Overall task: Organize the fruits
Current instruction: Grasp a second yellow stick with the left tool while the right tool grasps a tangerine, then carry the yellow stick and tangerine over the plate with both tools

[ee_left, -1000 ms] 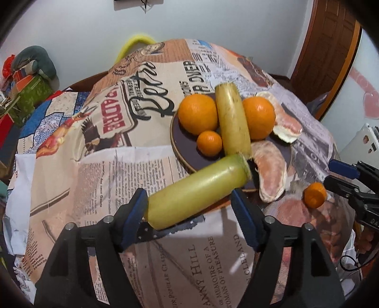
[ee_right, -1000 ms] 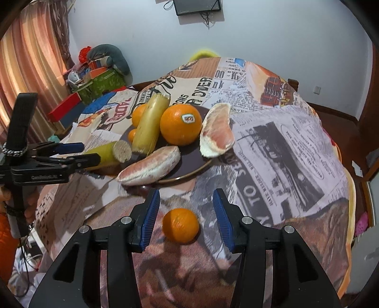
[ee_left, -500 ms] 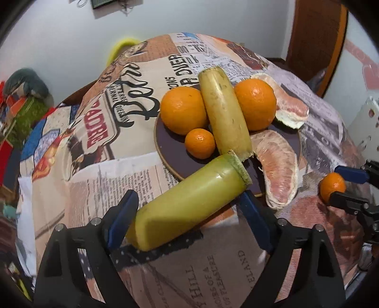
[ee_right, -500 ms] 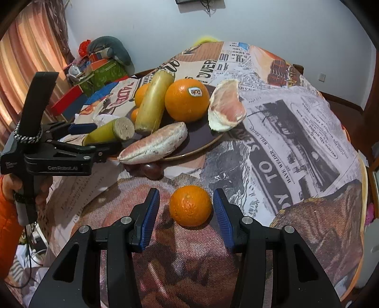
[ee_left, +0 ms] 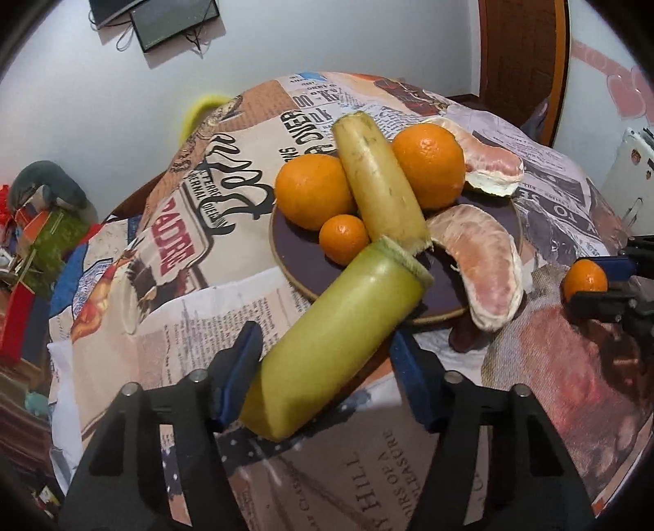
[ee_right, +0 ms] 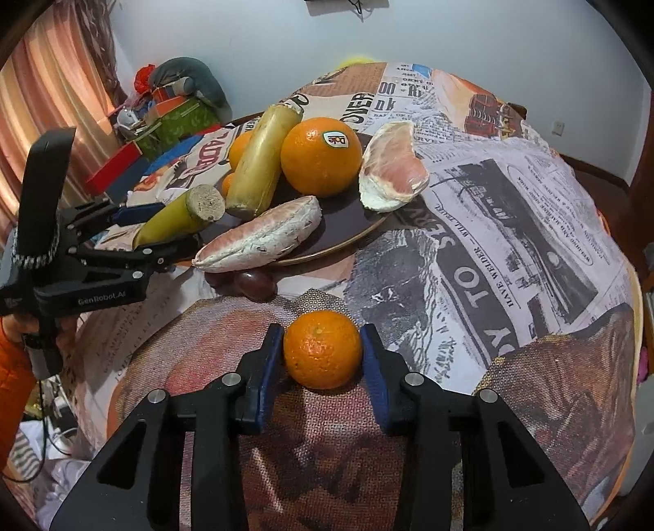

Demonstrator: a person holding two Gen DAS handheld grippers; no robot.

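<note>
- Left gripper [ee_left: 325,378]: blue-padded fingers spread wide on either side of a green-yellow cane piece [ee_left: 341,341]. The left pad touches or nearly touches the cane; the right pad stands clear of it. Not clamped.
- That cane piece lies tilted, its far cut end resting over the near rim of the plate [ee_left: 294,261], its near end between the fingers above the tablecloth [ee_left: 163,310].
- Right gripper [ee_right: 323,351]: both pads pressed against the sides of a small mandarin [ee_right: 322,349], which sits on the cloth near of the plate, well apart from the other fruit.
- Count, cane pieces: two. The second cane piece [ee_left: 378,179] lies across the plate between the oranges.
- Count, large oranges: two, left orange [ee_left: 312,190] and right orange [ee_left: 429,165], both on the plate; the right one bears a sticker in the right wrist view.
- Count, mandarins: two. The second mandarin [ee_left: 343,239] is on the plate, touching the left orange and the cane.
- Count, peeled pomelo wedges: two. Near wedge [ee_left: 486,265] hangs over the plate's near-right rim; far wedge [ee_left: 486,163] lies at the far-right rim.
- Dark round fruits [ee_right: 253,284] on the cloth just under the near wedge; number unclear, at least two.
- Wall screen [ee_left: 175,20] above the table's far side.
</note>
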